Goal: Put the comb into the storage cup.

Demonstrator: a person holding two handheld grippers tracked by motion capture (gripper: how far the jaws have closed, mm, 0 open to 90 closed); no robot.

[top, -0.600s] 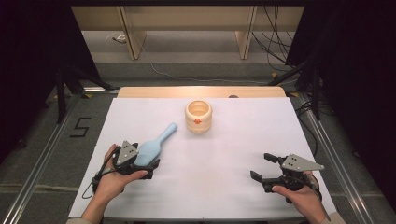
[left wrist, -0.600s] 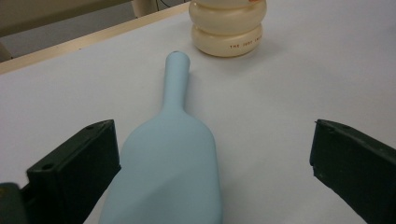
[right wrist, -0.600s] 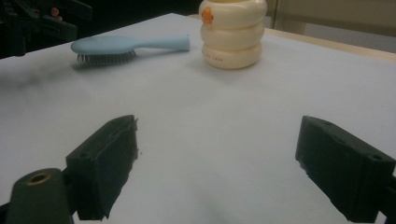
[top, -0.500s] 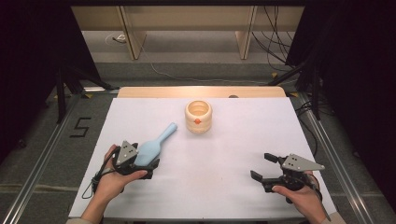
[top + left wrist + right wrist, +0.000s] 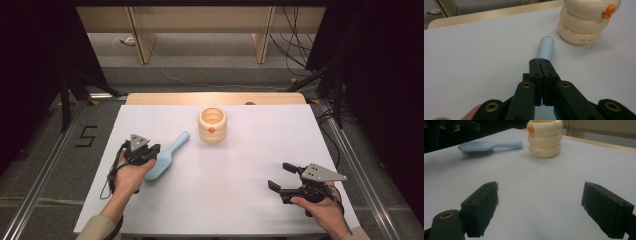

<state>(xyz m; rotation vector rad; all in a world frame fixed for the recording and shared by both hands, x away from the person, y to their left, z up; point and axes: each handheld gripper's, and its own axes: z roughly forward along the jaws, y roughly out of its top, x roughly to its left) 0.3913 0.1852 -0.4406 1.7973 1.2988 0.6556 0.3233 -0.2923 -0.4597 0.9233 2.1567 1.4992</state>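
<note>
A light blue hairbrush (image 5: 167, 155) lies bristles down on the white table (image 5: 225, 195), its handle pointing toward a cream ribbed pot (image 5: 212, 125) with an orange beak. My left gripper (image 5: 154, 149) hovers just over the brush, jaws shut with nothing between them. In the left gripper view the closed tips (image 5: 540, 60) sit above the brush handle (image 5: 546, 46), with the pot (image 5: 581, 22) beyond. My right gripper (image 5: 280, 176) stands open and empty at the near right. Its view (image 5: 539, 205) looks across bare table to the brush (image 5: 481, 147) and pot (image 5: 545, 137).
A wooden strip (image 5: 215, 98) borders the table's far edge. Metal rails (image 5: 45, 175) run along both sides, with dark stands and cables on the floor beyond. The white surface between the two grippers is bare.
My left hand and its gripper have shifted a little toward the far side, over the brush. The brush, the pot and the right gripper have kept still.
</note>
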